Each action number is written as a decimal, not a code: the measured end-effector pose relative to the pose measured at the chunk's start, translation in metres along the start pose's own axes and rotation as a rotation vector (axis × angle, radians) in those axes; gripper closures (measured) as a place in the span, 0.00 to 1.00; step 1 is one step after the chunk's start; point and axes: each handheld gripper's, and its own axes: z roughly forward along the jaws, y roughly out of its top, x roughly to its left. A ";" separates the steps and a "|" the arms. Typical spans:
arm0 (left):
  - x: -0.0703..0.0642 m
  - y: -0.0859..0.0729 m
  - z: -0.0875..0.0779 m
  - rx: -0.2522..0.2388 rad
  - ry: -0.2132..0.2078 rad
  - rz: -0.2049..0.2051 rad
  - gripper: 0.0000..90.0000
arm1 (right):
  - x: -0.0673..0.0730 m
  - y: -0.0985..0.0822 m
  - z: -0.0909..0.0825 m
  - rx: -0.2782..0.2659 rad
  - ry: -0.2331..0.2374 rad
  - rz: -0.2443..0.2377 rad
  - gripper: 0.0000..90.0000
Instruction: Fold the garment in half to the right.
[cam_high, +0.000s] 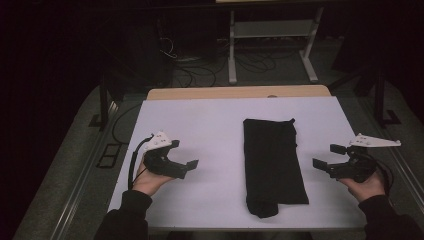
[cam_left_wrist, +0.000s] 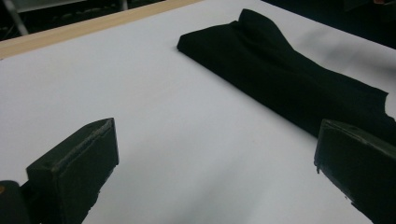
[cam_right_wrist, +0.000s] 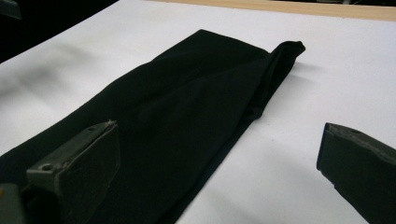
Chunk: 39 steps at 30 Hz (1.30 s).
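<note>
We find the folded black cloth (cam_high: 274, 165) lying flat mid-table, right of centre. Left gripper (cam_high: 186, 167) and right gripper (cam_high: 325, 159) flank it, jaws apart, empty. Risk: a shallow pinch may lift one layer and undo the fold

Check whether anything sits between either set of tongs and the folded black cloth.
Nothing visible does. The black cloth lies flat in the middle of the white table. The left tongs and the right tongs are each open at one side of it, with only bare tabletop between.
</note>
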 end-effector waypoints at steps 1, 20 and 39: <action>0.001 -0.002 -0.001 -0.001 0.003 -0.006 0.00 | 0.000 0.000 0.000 0.001 0.001 0.002 0.00; 0.020 -0.036 -0.024 -0.019 0.069 -0.072 0.00 | 0.002 -0.005 -0.003 0.001 0.001 0.000 0.00; 0.045 -0.079 -0.061 -0.054 0.200 -0.124 0.00 | 0.003 -0.009 -0.005 0.005 0.004 -0.007 0.00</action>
